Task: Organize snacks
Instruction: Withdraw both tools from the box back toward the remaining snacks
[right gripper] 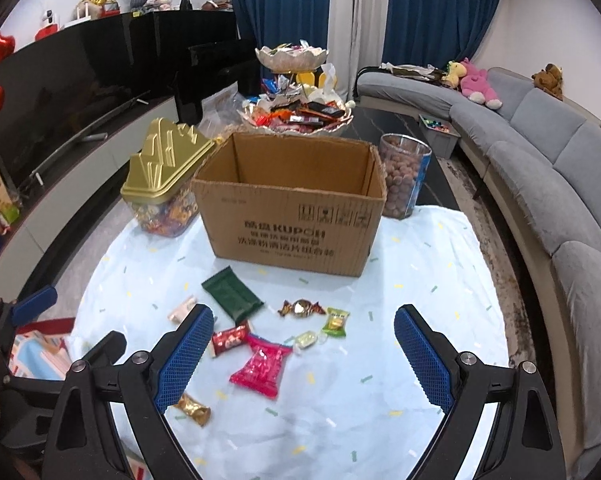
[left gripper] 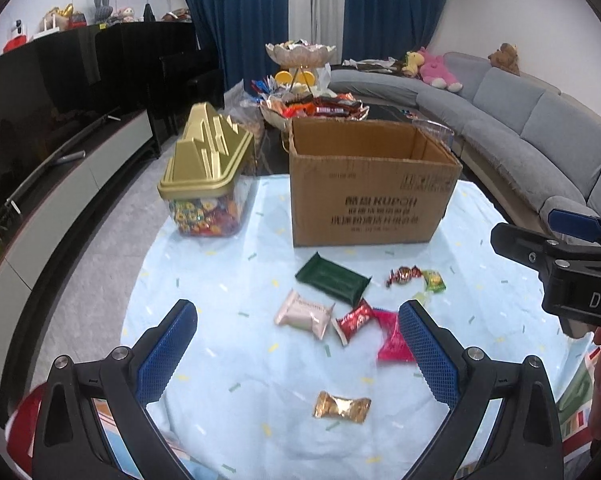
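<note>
**Snacks scattered before two open grippers**

A light blue cloth (left gripper: 228,280) is spread over the counter, and an open cardboard box (left gripper: 372,196) is set at its far side, at 12 o'clock from both grippers. A gold-lidded candy jar (left gripper: 206,184) is placed at 9 o'clock of the box.

The left gripper (left gripper: 298,344) is held with its fingers spread wide and nothing gripped. Between the fingers, toward 6 o'clock, a gold-wrapped candy (left gripper: 341,407) is seen lying on the cloth. A pale pink packet (left gripper: 303,313) and a red-wrapped candy (left gripper: 353,320) lie between the fingertips, toward 12 o'clock. A magenta packet (left gripper: 392,338) lies just beside the right-hand finger (left gripper: 428,352) and is partly covered by it. A dark green packet (left gripper: 332,280) is seen farther off, nearer the box.

The right gripper (right gripper: 303,342) is likewise held open and empty. In its own view the magenta packet (right gripper: 262,366) lies between the fingers, nearer the left-hand one, with a green-wrapped sweet (right gripper: 335,322) and a brown twisted candy (right gripper: 301,308) at 12 o'clock of it. The gold-wrapped candy (right gripper: 192,410) lies beside the left-hand finger (right gripper: 184,356), at 6 o'clock of its tip.
</note>
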Tool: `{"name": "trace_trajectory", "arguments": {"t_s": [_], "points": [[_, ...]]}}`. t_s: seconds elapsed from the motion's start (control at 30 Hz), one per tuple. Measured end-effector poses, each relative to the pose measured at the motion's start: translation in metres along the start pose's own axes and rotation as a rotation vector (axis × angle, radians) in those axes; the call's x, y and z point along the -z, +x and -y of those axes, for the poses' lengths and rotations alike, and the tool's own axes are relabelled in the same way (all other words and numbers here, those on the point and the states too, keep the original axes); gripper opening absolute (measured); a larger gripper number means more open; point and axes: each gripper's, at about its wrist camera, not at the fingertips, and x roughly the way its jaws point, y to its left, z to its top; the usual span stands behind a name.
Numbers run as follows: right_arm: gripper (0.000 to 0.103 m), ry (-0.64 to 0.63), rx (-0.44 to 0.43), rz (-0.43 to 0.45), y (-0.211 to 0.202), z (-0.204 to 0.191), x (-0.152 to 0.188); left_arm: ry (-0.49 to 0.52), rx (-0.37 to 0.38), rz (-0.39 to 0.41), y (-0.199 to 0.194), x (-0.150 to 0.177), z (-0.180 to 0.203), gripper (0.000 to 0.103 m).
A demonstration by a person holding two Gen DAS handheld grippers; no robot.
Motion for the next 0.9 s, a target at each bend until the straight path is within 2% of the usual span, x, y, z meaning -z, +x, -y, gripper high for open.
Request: {"name": "trace_trajectory", "arguments": {"t_s": [0.37,0.67,0.9], "points": [[0.093,-0.007,-0.018,-0.085,0.021,-0.006,0.029,0.030,0.030,-0.082,0.017,0.028,0.010,0.102],[0.093,0.006,-0.024,-0.197,0.049,-0.008,0.046,0.048,0.058,-0.161,0.034,0.049,0.021,0.102],[0.093,0.019,-0.029,-0.269,0.070,-0.008,0.056,0.047,0.081,-0.229,0.053,0.063,0.028,0.097]]}}
